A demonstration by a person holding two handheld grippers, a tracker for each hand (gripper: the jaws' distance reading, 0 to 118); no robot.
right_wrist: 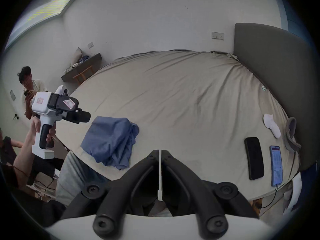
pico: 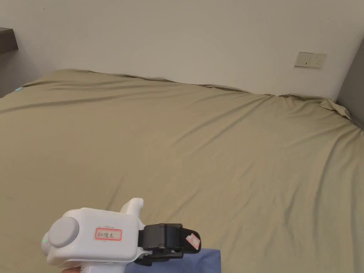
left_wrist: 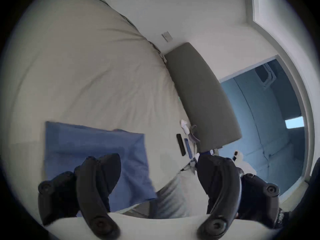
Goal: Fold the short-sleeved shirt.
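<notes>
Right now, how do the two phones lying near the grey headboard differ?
The black phone has a dark screen, while the blue-edged phone has a lit one. The blue-edged phone has a cable at its near end; the black phone shows none. The blue-edged phone looks narrower. Both lie flat, side by side, on the beige bedsheet.

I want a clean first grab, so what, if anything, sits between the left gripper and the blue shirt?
Nothing visible does. The left gripper, jaws open, hangs above the blue shirt with bare bed sheet around it; the phones lie far off.

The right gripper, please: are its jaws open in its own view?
No, the right gripper has its two jaws closed together, with nothing held, above the bed.
</notes>
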